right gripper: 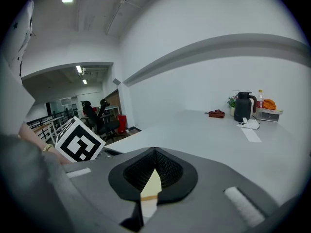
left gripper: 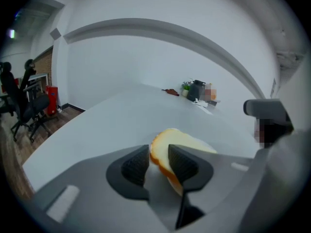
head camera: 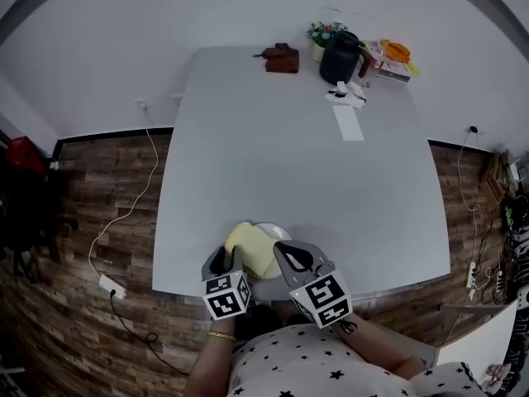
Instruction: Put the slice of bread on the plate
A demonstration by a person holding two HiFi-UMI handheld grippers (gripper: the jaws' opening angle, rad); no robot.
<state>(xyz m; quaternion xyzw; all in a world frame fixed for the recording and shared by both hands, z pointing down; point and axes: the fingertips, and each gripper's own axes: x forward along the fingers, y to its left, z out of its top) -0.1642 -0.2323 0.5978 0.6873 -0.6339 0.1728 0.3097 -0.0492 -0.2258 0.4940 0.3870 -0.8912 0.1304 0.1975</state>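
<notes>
Slice of bread (head camera: 250, 248) on the plate (head camera: 278, 231) at the table's (head camera: 273, 164) near edge; the plate is mostly hidden. Left gripper (left gripper: 158, 153): jaws spread, crust between them, pad contact unclear. Right gripper (right gripper: 154, 151): jaws pressed together, with an unidentifiable pale sliver behind the tips.

Pale grey table (head camera: 273, 180), broad and mostly bare. At the near edge, a white plate (head camera: 279, 231). Along the far edge, left to right: a brown pouch (head camera: 281, 58), a small potted plant (head camera: 321, 35), a black jug (head camera: 339, 58) just beside the plant, and a flat box (head camera: 395, 71) with something orange on top. Just in front of the jug lie crumpled white paper (head camera: 345, 96) and a white paper strip (head camera: 348, 122).
</notes>
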